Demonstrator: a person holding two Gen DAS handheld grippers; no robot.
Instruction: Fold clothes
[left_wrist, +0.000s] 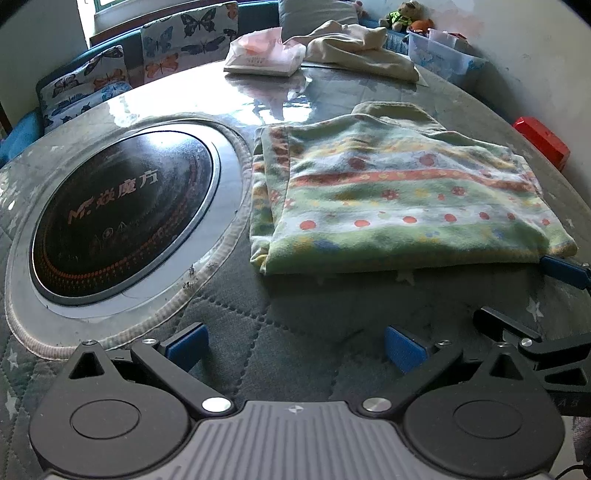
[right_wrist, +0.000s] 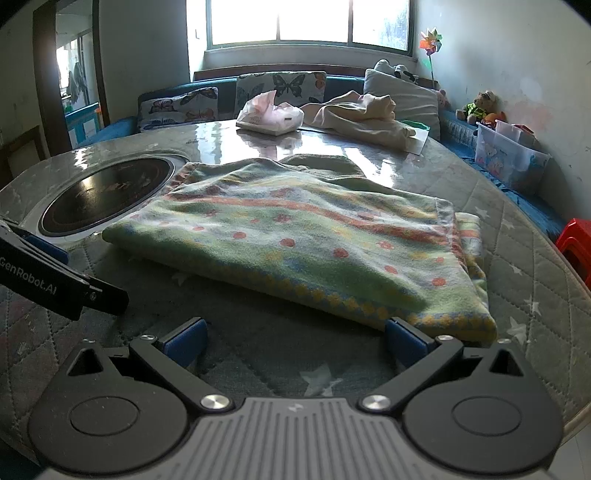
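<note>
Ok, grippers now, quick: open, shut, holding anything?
Left gripper: open, holding nothing.
Right gripper: open, holding nothing, one finger at the garment edge.

left hand-held gripper (left_wrist: 295, 347) | black arms | blue pads | grey ribbed body

Round quilted bench (right_wrist: 524, 258): cooktop (right_wrist: 107, 194) at 10 o'clock, folded garment (right_wrist: 295, 240) centre, tissue pack (right_wrist: 269, 118) and cream cloth (right_wrist: 369, 114) at 12.

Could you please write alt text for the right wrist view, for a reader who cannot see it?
A folded green patterned garment lies on a quilted round table, just beyond the open right gripper, whose right fingertip sits at its near edge. Farther back are a built-in black cooktop, a tissue pack and a crumpled cream garment; the left gripper enters at left.
</note>
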